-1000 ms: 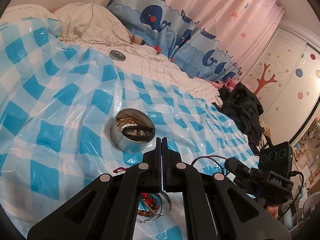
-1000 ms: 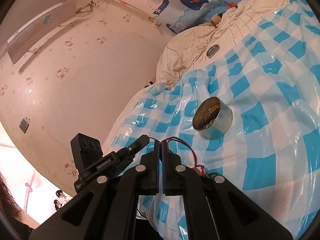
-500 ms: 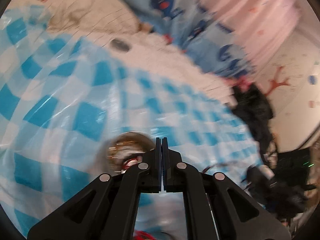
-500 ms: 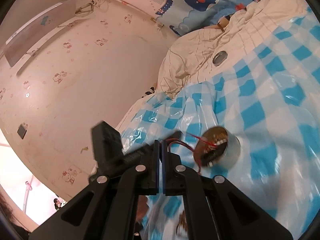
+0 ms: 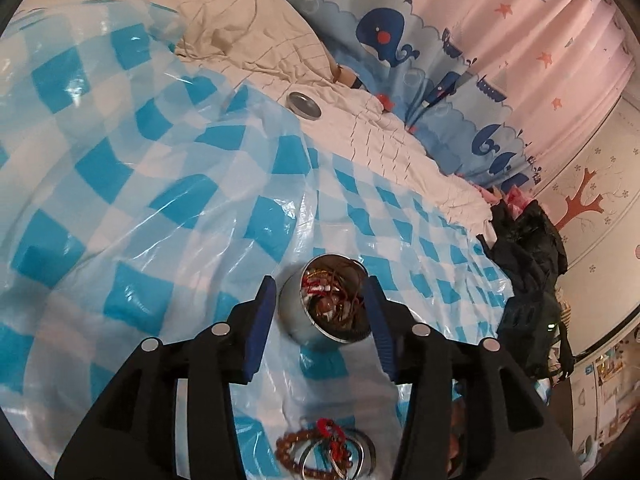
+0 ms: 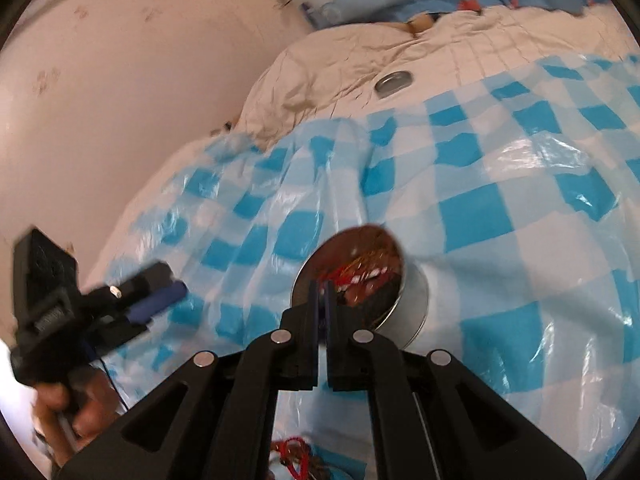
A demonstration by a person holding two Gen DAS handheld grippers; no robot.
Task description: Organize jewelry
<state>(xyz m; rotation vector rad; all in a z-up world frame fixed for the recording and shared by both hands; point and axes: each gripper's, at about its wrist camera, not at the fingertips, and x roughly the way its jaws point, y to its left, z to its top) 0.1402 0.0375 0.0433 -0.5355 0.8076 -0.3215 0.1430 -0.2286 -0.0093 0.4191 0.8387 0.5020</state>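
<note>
A round metal tin (image 5: 304, 312) full of bracelets and red cord sits on the blue-checked plastic sheet (image 5: 160, 200). My left gripper (image 5: 320, 292) is open, its blue pads on either side of the tin, apart from it. A brown bead bracelet with red cord and metal bangles (image 5: 324, 452) lies on the sheet below it. In the right wrist view my right gripper (image 6: 322, 292) is nearly shut at the tin's (image 6: 408, 312) near rim; I see nothing between its tips. The left gripper (image 6: 156, 300) shows at that view's left, in a hand.
The tin's lid (image 5: 305, 105) lies on the cream quilt (image 5: 380, 140) at the back; it also shows in the right wrist view (image 6: 394, 80). Black clothing (image 5: 528, 248) is piled at the bed's right edge. A whale-print curtain (image 5: 420, 60) hangs behind.
My left gripper has opened and come down around the tin. My right gripper has moved in to the tin's rim. More red cord jewelry now lies in the tin.
</note>
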